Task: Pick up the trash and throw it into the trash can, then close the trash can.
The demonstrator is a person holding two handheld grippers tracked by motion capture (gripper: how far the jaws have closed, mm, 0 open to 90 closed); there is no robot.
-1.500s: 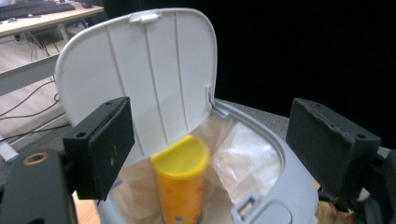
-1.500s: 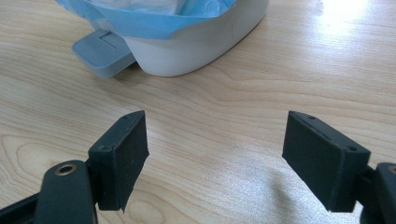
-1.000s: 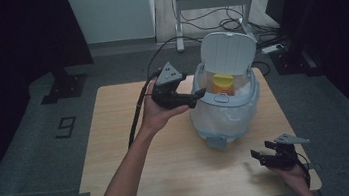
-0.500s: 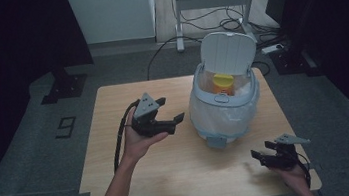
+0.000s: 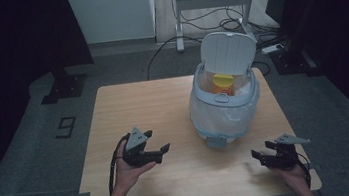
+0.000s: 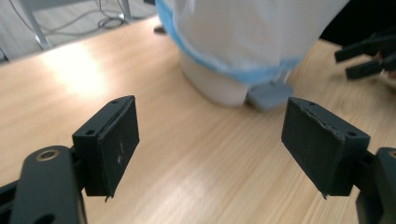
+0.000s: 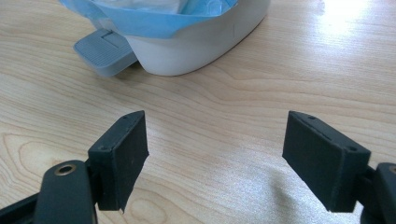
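the small pedal bin (image 5: 224,107) stands on the far right part of the wooden table (image 5: 164,109), lid (image 5: 227,53) tipped up and back, with a yellow-capped container (image 5: 222,83) sitting inside the liner. the left gripper (image 5: 158,154) hangs low over the near left of the table, well apart from the bin, its jaws standing wide with nothing between them. the right gripper (image 5: 262,153) rests near the front right corner, jaws also wide and empty, pointing toward the bin's foot pedal (image 7: 103,50).

judging from this, the drop looks done and the step in hand is parking both hands clear. to do that well, keep each gripper low and level over bare wood, away from the loose liner and the pedal, so nothing snags the bag or knocks the lid. if the lid is to come down next, a light push on its upper edge would suit better than a pinch.

the bin is smooth white plastic with rounded corners, widening slightly upward. its liner (image 6: 243,32) is thin, crinkly film, milky and half see-through, with a blue band folded over the outside. the pedal is grey, flat and finely ribbed. the table is pale wood grain with a faint sheen. the gripper pads (image 6: 119,144) are flat, matt black blocks, a little scuffed.
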